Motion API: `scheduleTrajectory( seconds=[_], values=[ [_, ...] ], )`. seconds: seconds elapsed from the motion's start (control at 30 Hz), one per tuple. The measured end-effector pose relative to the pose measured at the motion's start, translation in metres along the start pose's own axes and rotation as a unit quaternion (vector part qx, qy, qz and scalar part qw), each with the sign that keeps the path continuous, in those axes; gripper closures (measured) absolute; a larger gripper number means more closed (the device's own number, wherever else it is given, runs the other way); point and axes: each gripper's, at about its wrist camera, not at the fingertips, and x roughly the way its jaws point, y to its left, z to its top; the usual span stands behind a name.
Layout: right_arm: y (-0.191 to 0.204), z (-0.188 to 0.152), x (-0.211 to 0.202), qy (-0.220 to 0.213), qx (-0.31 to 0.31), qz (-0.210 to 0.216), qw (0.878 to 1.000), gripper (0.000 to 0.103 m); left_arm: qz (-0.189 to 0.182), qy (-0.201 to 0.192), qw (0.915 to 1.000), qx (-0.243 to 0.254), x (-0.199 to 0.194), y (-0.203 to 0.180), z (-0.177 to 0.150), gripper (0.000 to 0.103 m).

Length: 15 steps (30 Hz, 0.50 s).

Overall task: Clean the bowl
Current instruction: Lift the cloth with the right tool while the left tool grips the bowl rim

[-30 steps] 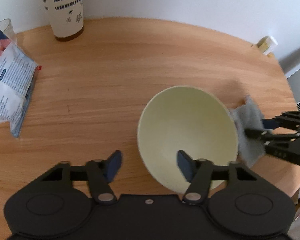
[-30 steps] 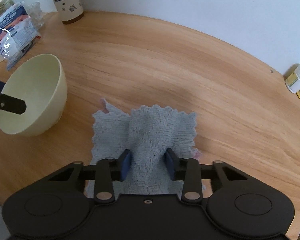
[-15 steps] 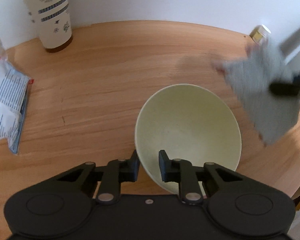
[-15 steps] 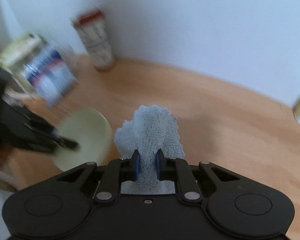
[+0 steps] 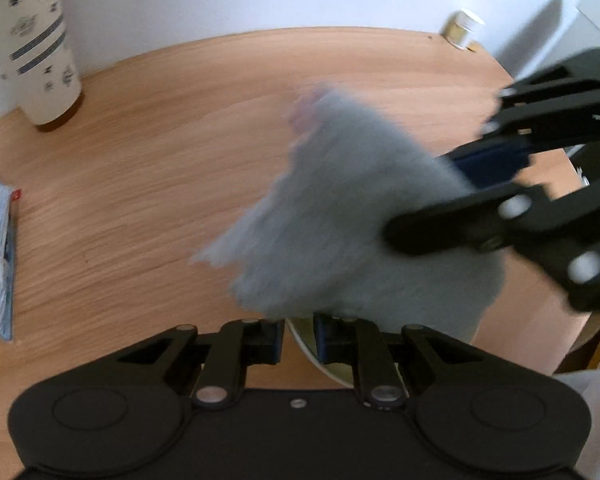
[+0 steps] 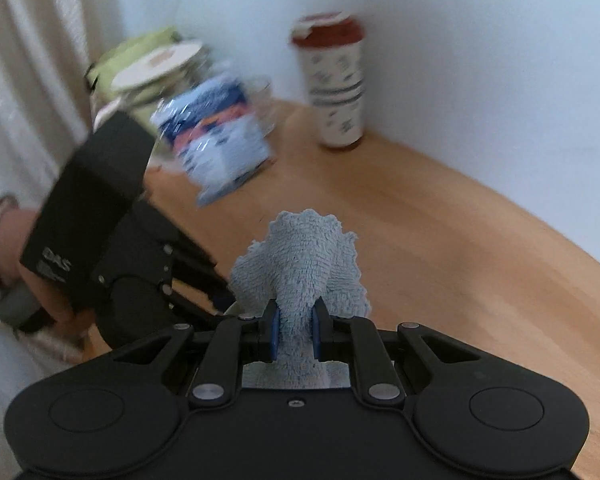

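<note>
Left gripper [image 5: 299, 338] is clamped narrow on the bowl [image 5: 306, 344] rim, one pad inside, one outside, and the jaws are closing a touch more. That pinch looks meant to steady the bowl near the table [image 5: 148, 184] front edge. Most of the bowl is hidden under the cloth [image 5: 340, 232], so I cannot tell what, if anything, is in it. Right gripper [image 6: 294, 334] is squeezed tight on a bunch of cloth, the rest draping over the bowl, ready, I'd judge, for wiping inside. At the back edge stands a tall cup [image 6: 334, 84] with a red lid, contents unseen. By the left edge lie a packet [image 6: 216, 136] and a blurred jar [image 6: 152, 76].
</note>
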Motion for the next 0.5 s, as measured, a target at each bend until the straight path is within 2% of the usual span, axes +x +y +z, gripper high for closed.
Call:
scheduleTrajectory(
  seconds=[0.13, 0.3, 0.5],
  values=[
    [0.005, -0.002, 0.021, 0.029, -0.021, 0.004, 0.999, 0.086, -0.014, 0.001, 0.9998, 0.015, 0.001, -0.005, -0.002, 0.088],
    [0.008, -0.003, 0.034, 0.041, -0.025, 0.01, 0.999, 0.086, -0.01, 0.002, 0.9992, 0.038, 0.001, -0.011, -0.003, 0.088],
    [0.011, -0.004, 0.045, 0.056, -0.026, 0.003, 0.998, 0.086, -0.01, 0.0, 0.9991, 0.04, 0.002, -0.013, -0.003, 0.088]
  ],
)
